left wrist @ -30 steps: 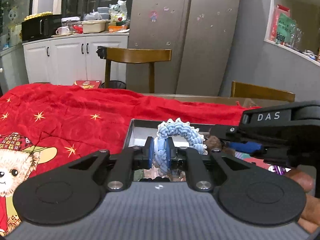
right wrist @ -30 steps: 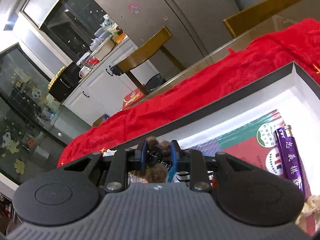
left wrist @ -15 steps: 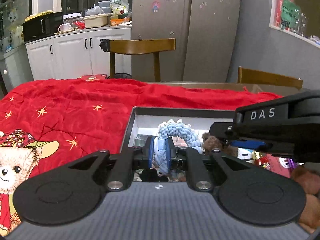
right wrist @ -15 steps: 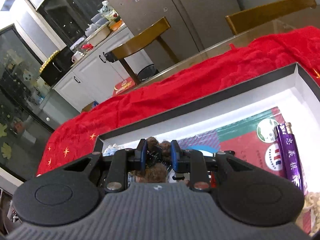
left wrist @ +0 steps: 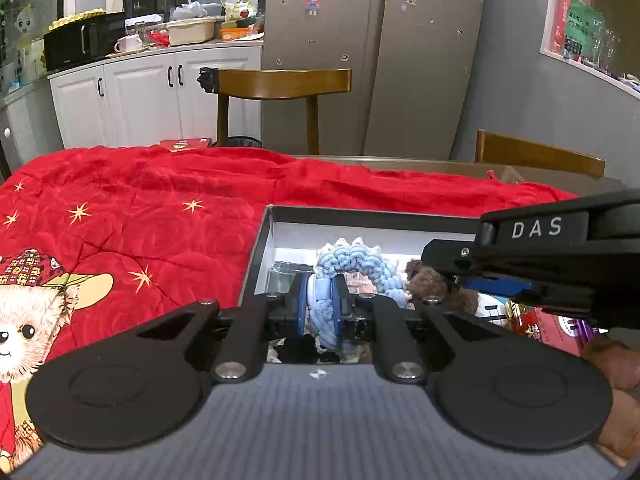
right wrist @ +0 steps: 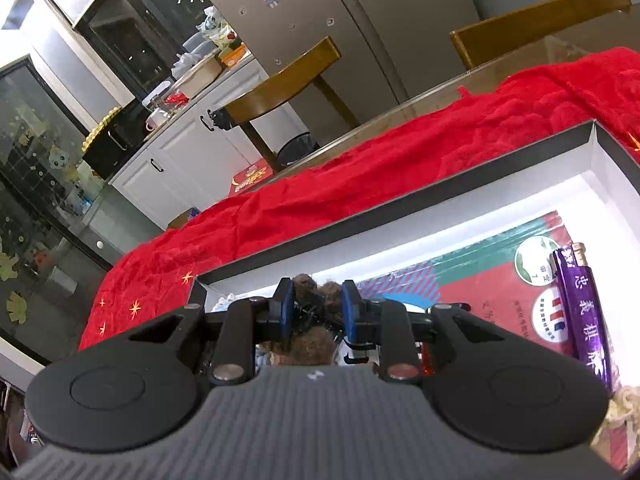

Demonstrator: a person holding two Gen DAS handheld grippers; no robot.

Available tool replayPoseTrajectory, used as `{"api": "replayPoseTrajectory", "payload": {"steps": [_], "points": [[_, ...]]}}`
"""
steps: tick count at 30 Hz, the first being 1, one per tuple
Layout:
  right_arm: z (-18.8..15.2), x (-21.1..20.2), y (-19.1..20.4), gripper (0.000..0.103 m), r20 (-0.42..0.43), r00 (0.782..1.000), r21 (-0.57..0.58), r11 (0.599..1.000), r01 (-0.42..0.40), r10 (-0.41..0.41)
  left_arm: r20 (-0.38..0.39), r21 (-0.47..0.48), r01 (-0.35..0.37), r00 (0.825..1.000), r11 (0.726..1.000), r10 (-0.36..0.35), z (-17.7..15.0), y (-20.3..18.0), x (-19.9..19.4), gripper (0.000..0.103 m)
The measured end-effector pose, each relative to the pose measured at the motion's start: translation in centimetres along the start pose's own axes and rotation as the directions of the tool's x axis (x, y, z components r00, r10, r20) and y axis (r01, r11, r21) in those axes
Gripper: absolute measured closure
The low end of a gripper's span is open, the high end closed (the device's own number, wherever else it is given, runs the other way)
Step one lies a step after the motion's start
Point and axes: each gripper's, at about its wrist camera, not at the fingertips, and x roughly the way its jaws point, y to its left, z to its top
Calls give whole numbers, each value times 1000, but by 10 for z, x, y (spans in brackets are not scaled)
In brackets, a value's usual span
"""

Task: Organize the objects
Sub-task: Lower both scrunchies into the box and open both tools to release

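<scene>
The left gripper (left wrist: 320, 300) hides the blue ring's (left wrist: 360, 258) lower half. The right gripper's (right wrist: 316, 312) fingers (right wrist: 285, 308) cover most of a brown furry toy (right wrist: 312, 346). The frame edge crops the purple bottle (right wrist: 586, 320).

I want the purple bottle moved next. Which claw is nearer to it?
Right. The right claw is shut on a brown plush toy in the same box, the purple bottle lying just beside it. The left claw holds the blue rope toy at the box's far end.
</scene>
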Motion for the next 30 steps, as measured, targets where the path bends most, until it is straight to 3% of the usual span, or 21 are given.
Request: {"api": "replayPoseTrajectory", "payload": {"steps": [6,30], "points": [[-1,0,-2,73,8,1000,3,1000,3,-3,10,-7,21,1000,1000,-21,0,1,-2,88],[1,1,-4,68,13,1000,5,1000,-7,7,14,20,-6,1000,1000,6,-1,-2,-1,87]]}}
